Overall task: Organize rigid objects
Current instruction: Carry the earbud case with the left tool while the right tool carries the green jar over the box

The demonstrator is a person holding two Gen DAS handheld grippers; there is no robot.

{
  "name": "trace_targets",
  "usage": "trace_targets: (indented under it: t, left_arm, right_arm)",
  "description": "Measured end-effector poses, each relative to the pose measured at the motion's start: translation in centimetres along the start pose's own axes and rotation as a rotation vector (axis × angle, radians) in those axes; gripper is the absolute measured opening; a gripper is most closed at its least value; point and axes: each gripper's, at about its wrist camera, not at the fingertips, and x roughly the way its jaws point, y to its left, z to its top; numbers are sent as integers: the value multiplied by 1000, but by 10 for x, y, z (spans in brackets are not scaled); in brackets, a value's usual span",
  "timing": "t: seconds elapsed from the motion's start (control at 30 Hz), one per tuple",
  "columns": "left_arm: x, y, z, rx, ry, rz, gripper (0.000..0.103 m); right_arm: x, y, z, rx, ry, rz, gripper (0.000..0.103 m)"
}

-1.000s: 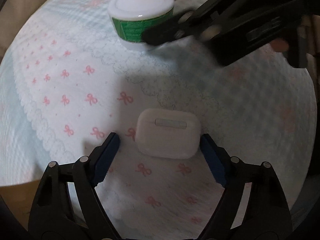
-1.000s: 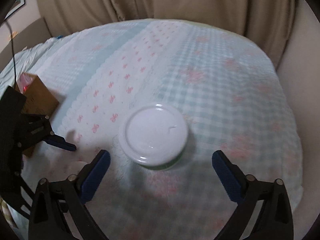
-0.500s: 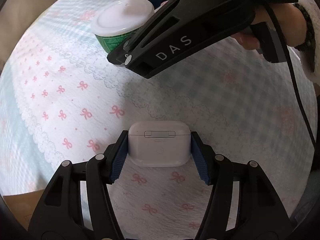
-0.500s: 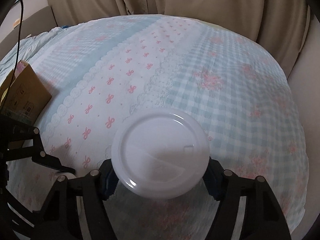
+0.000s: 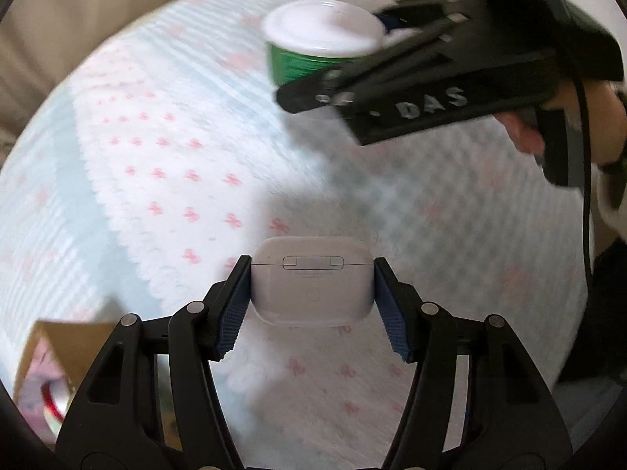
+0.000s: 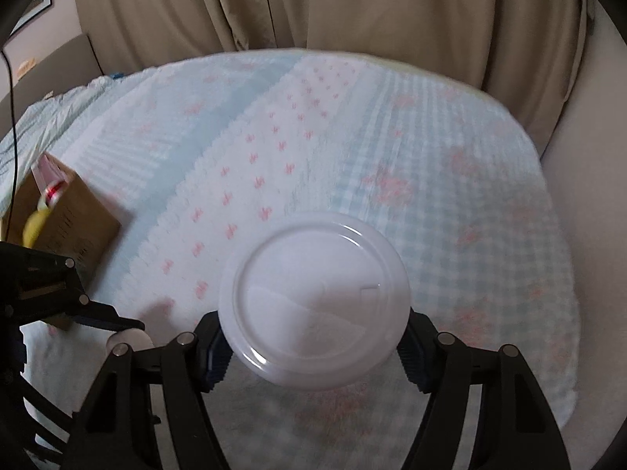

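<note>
The left gripper pinches a small white rounded plastic earbud case, its ribbed blue pads pressed flat against the case's two short sides. The case shows its hinge plate and a round button; the fine print under the hinge is too small to read, and its underside is hidden. It hangs above the quilted bedspread, pale blue and white with pink bows, whose pattern is smeared by blur.

The right gripper is clamped on a round tub with a wide white plastic lid. In its own view the lid covers almost all of the tub and most of both pads, so only the left wrist view shows the green label on the tub's wall, too blurred to read. There the black body of the right gripper, lettered DAS, crosses in front of the tub's lower right part, and the hand that holds it is largely cut off at the frame's edge behind a black cable.

Relative to the tub, a brown cardboard box stands well to the left on the bedspread. Its open top shows something pink, red and yellow that cannot be made out, and the left gripper's black frame hides its near corner. Just beyond the tip of that frame a bit of the white case peeks out. Beige curtains hang behind the far edge of the bedspread.
</note>
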Motion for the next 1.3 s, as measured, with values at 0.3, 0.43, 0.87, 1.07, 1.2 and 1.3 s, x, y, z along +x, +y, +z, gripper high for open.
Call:
trace_targets:
  t: [0.3,0.43,0.87,1.07,1.2,1.3]
  left_arm:
    - [-141,34,-20,-250,-146,57,57]
    - [-201,46,-40,-354,-195,89,57]
    - [-315,150,-152,-612,-289,129,57]
    - [-332,219,-207,-612,-250,111,57]
    - [-326,260,-234,-589,-203,99,57]
    - [-315,287,-246,-575,-167,85,57]
  right_arm:
    - [-109,35,56,-12,-94,-2,66]
    - [-152,62,83,-28,-111,27,66]
    - [-205,200,132,-66,-91,140,66]
    - [-190,262,140,34,-43,140,66]
    - [-172,299,145,110,-10,118,66]
    - [-154,323,144,170,22,90,66]
